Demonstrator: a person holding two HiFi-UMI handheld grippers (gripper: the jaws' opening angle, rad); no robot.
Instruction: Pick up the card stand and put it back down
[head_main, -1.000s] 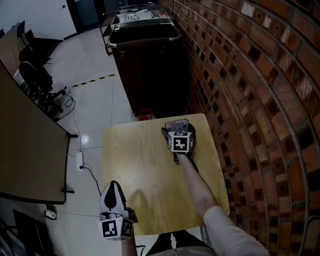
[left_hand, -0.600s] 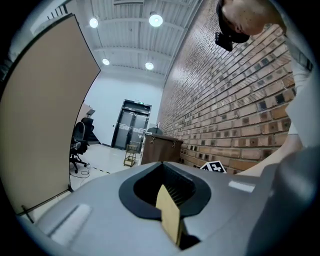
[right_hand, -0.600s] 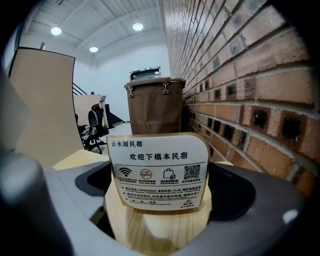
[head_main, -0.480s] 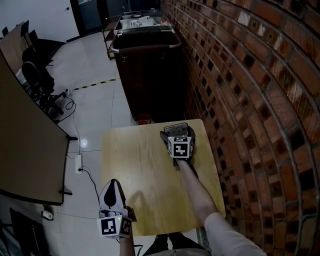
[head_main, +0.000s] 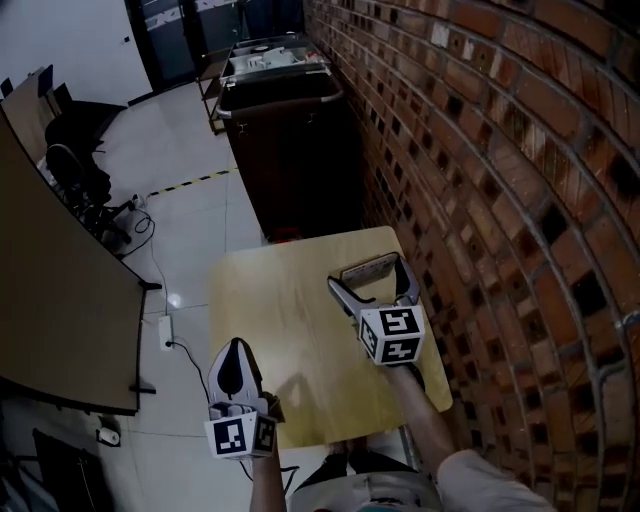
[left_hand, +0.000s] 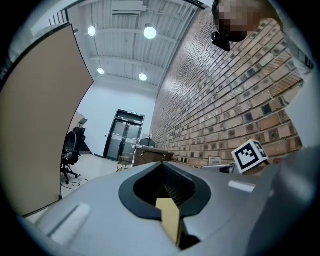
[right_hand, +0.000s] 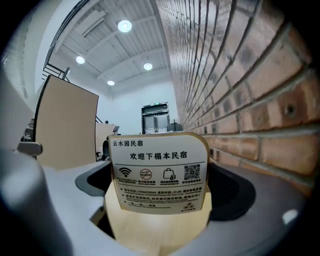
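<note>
Pale wood makes up the counter (head_main: 280, 330), and the card stand (head_main: 366, 268) stands upright on its far end, at the side next to the brick wall (head_main: 480, 150). It sits between the tips of the right gripper (head_main: 370, 283), whose jaws flank it on both sides. In the right gripper view the card stand (right_hand: 159, 172) faces the camera squarely, its printed face with icons and a QR code centred between the two dark pads. This gripper is released, with the jaws spread wide. Whether a pad brushes the card's edge cannot be told.

At the near left edge of the counter, well apart from the card stand, the left gripper (head_main: 235, 352) is clenched on nothing. In its own view the jaws meet, leaving only a thin slit through which the wood shows.

The stand's foot blends into the counter's wood in the right gripper view. In the head view it is too small and dim to make out, and the small print is unreadable.
</note>
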